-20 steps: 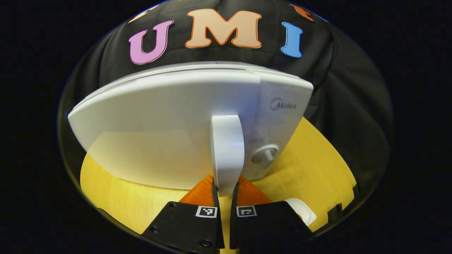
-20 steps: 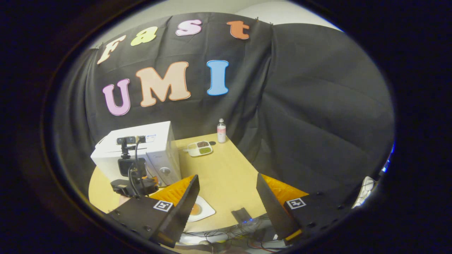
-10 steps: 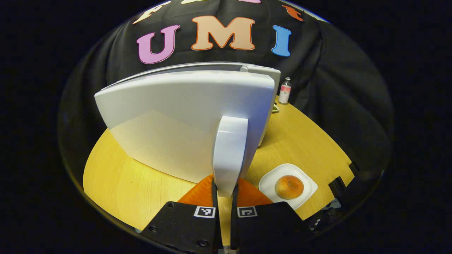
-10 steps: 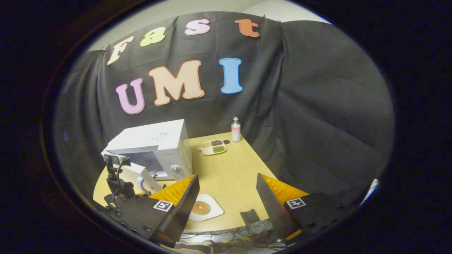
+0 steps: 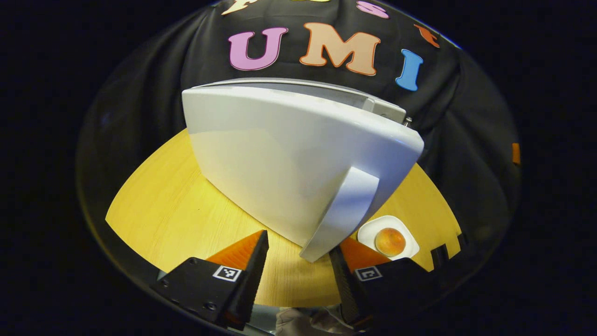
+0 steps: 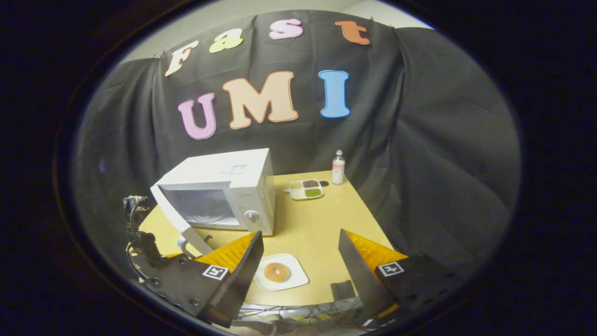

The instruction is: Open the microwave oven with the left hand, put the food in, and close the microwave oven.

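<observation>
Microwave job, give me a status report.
Left gripper open, off door handle. Right gripper open, empty. Microwave door open; bread on plate, path clear.

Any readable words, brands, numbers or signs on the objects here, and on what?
None readable.
Sticker on the microwave: too small to read.
Bottle label: too blurred.
Markers on left claw and right claw: patterns, no words.

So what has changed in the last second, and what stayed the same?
The microwave door swung open. The left gripper let go of the door handle; its jaws now stand apart. The right gripper stayed open, and the plate with the bun stayed put.
</observation>
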A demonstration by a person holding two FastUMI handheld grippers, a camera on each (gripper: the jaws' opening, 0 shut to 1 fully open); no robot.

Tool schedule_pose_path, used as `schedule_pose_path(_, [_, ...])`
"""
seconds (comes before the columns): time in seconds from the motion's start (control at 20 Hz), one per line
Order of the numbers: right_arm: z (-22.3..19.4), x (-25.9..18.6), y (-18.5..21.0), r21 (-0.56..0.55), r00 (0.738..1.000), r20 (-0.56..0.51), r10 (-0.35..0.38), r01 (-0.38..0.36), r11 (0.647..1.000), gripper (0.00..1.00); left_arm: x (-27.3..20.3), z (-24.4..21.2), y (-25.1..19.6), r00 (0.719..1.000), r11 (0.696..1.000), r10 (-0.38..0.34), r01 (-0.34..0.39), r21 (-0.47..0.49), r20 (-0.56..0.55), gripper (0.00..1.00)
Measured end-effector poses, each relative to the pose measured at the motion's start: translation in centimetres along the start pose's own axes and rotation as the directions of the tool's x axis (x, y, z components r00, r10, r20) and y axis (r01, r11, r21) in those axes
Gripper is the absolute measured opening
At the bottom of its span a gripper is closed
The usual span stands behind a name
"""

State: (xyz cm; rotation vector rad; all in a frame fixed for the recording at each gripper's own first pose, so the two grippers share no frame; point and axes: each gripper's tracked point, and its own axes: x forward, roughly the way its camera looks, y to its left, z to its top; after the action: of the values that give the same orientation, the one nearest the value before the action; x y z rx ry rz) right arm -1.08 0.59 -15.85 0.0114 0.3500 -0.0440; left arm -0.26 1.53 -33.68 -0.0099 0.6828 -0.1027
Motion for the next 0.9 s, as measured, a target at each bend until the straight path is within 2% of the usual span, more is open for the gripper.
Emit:
schedule_pose_path(0.15, [-0.5,0.8,0.8,-0.019,0.999,-0.011,0.032,-0.033,0.999,0.93,-1.6,-0.1,1.8,0.998,0.998,0.053,-0.053,0.028,0.016,0.81])
schedule_pose_path(0.3, [-1.2,1.5,1.9,-0.032,0.998,-0.027,0.061,-0.062,0.998,0.93,-3.6,-0.7,4.0,0.994,0.994,0.107,-0.107,0.02,0.02,0.83])
schedule_pose_path(0.4, [-2.0,2.0,2.6,-0.035,0.996,-0.045,0.073,-0.075,0.997,0.93,-4.8,-1.0,5.9,0.989,0.989,0.149,-0.149,-0.009,0.018,0.84])
schedule_pose_path(0.55, [-3.5,2.7,3.6,-0.035,0.993,-0.077,0.087,-0.09,0.995,0.93,-6.7,-1.9,8.9,0.978,0.976,0.207,-0.206,-0.067,0.005,0.97])
schedule_pose_path(0.75, [-6.5,3.7,4.6,-0.04,0.986,-0.135,0.099,-0.105,0.994,0.93,-9.3,-3.4,12.9,0.961,0.952,0.276,-0.275,-0.137,-0.016,0.98])
schedule_pose_path(0.9, [-9.2,5.0,5.1,-0.037,0.976,-0.192,0.099,-0.108,0.994,0.93,-10.9,-4.1,15.2,0.956,0.935,0.293,-0.293,-0.202,-0.028,0.98])
